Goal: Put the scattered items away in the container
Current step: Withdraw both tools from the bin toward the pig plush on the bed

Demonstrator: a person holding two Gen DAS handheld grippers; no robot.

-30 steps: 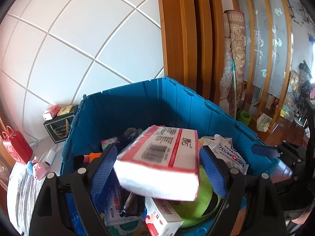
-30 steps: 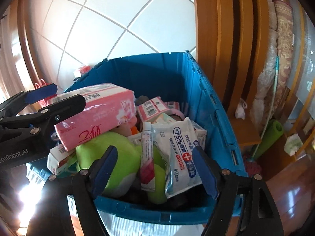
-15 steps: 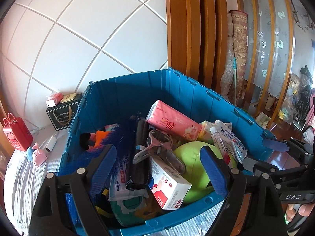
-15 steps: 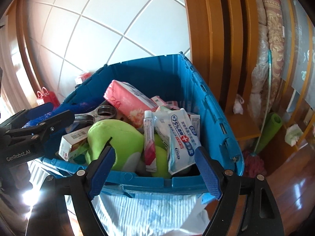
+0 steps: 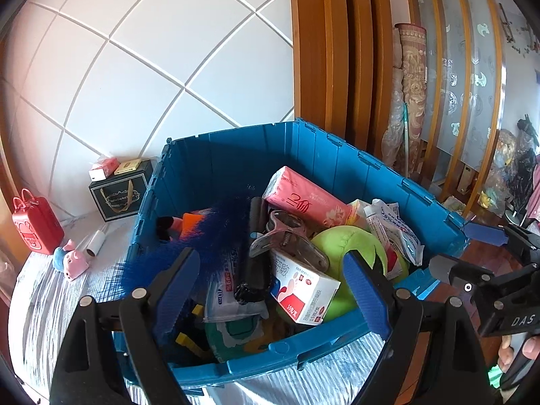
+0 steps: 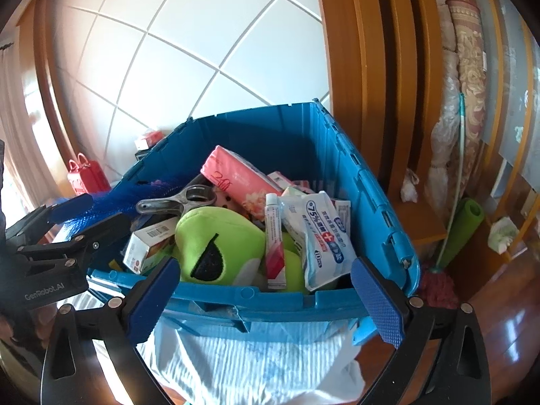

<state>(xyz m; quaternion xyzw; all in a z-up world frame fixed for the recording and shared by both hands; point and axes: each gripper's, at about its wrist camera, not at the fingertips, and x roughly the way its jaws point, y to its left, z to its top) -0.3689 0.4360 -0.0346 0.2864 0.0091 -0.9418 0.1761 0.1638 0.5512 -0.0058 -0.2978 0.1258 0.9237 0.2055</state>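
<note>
The pink tissue pack (image 5: pixel 305 200), earlier clamped in the left tool (image 5: pixel 273 292), now lies inside the blue container (image 5: pixel 236 158) at frame centre. Both tools gape empty; the right tool (image 6: pixel 266 298) is widening.

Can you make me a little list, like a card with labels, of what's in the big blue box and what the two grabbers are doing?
container: blue crate, piled nearly full
on top: pink tissue pack, green plush toy, wet wipes pack, metal clip, small tube, white and red box, blue feather duster
left gripper: open, holding nothing
right gripper: jaws opening, nothing between them
outside the crate: red case, pink pig toy
</note>
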